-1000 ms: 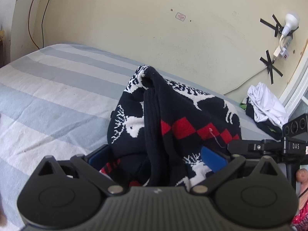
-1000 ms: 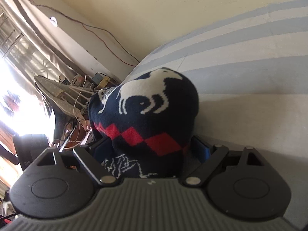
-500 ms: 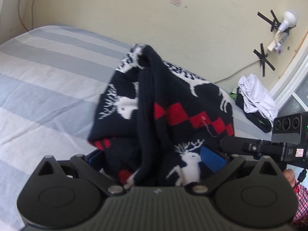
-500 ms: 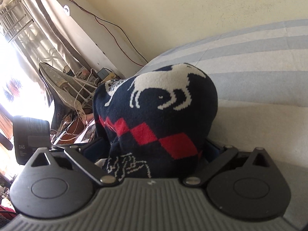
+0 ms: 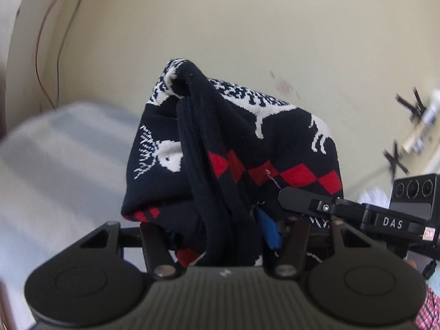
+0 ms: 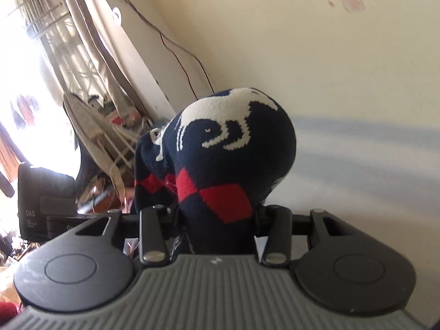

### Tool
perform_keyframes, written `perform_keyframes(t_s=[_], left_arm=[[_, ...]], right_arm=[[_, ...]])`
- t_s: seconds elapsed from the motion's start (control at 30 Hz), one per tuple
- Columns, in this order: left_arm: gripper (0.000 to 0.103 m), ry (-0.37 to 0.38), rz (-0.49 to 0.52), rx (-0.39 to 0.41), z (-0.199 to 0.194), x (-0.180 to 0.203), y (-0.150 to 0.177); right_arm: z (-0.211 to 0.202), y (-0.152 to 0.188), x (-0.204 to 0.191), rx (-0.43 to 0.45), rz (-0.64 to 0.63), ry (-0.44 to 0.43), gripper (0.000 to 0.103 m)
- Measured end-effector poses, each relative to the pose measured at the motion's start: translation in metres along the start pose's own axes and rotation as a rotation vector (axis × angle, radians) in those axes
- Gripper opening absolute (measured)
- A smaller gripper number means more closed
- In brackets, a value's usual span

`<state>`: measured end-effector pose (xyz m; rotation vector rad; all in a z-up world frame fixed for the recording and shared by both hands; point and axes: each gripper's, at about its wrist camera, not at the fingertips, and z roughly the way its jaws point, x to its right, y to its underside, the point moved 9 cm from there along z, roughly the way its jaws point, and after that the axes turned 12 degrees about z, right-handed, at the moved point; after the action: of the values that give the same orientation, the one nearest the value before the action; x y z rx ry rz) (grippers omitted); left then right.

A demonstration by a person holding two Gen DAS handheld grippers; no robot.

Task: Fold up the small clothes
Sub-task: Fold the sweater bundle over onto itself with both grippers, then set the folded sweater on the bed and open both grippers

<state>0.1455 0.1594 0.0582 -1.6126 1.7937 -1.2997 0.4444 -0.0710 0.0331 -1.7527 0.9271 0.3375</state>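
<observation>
1. Bed with a blue-grey and white broad-striped sheet (image 5: 55, 165), blurred in the left wrist view, reaching back to the cream wall.
2. Same striped sheet (image 6: 371, 165) on the right of the right wrist view, bands running roughly level.
3. Nothing discernible lying directly on the visible stretches of sheet.

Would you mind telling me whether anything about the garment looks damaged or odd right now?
One small thing: a loose red thread sticks out of the red diamond band on the navy knit garment, like a snag. Otherwise both hand-held grippers simply hold it bunched up.
</observation>
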Motion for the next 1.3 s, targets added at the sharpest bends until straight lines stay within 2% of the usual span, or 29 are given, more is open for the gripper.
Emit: perform_keyframes(t_s=[0.1, 0.13, 0.2, 0.27, 0.3, 0.33, 0.37, 0.43, 0.57, 0.63, 0.8, 0.93, 1.0, 1.13, 1.3], left_arm=[[0.056, -0.112, 0.014, 0.042, 0.026, -0.037, -0.051], [0.063, -0.156, -0.001, 0.050, 0.039, -0.053, -0.062], [0.075, -0.286, -0.054, 0.055, 0.066, -0.087, -0.072], [0.069, -0.422, -0.105, -0.021, 0.094, -0.118, -0.060], [0.057, -0.445, -0.125, -0.069, 0.105, -0.127, -0.050], [0.052, -0.427, -0.139, -0.096, 0.113, -0.129, -0.040], [0.053, -0.414, -0.138, -0.098, 0.115, -0.127, -0.032], [0.056, -0.450, -0.085, -0.072, 0.105, -0.117, -0.022], [0.063, -0.511, -0.050, 0.008, 0.065, -0.083, -0.008], [0.077, -0.528, -0.052, 0.032, 0.044, -0.068, 0.003], [0.077, -0.571, 0.008, 0.028, 0.016, -0.013, 0.049], [0.079, -0.590, 0.054, -0.001, 0.005, 0.024, 0.087], [0.085, -0.613, 0.094, -0.004, 0.002, 0.038, 0.100], [0.090, -0.634, 0.155, 0.008, -0.002, 0.055, 0.105], [0.089, -0.666, 0.174, -0.016, 0.001, 0.057, 0.111]], right_arm=[[0.044, -0.053, 0.003, 0.043, 0.023, -0.029, 0.049], [0.061, -0.068, 0.007, 0.053, 0.039, -0.034, 0.050], [0.100, -0.092, 0.021, 0.067, 0.066, -0.012, 0.062], [0.137, -0.100, 0.046, 0.056, 0.080, 0.105, 0.073], [0.149, -0.099, 0.061, 0.048, 0.092, 0.184, 0.073], [0.155, -0.093, 0.074, 0.028, 0.095, 0.243, 0.073], [0.153, -0.086, 0.081, 0.012, 0.089, 0.245, 0.073], [0.134, -0.069, 0.087, 0.005, 0.057, 0.203, 0.072], [0.077, -0.035, 0.090, 0.008, 0.022, 0.218, 0.073], [0.051, -0.021, 0.085, 0.004, 0.047, 0.203, 0.074], [-0.001, 0.036, 0.060, -0.047, 0.083, 0.164, 0.083], [-0.032, 0.084, 0.051, -0.051, 0.070, 0.224, 0.084], [-0.046, 0.102, 0.048, -0.039, 0.050, 0.249, 0.084], [-0.067, 0.114, 0.043, 0.042, -0.018, 0.306, 0.085], [-0.070, 0.107, 0.047, 0.140, -0.021, 0.307, 0.086]])
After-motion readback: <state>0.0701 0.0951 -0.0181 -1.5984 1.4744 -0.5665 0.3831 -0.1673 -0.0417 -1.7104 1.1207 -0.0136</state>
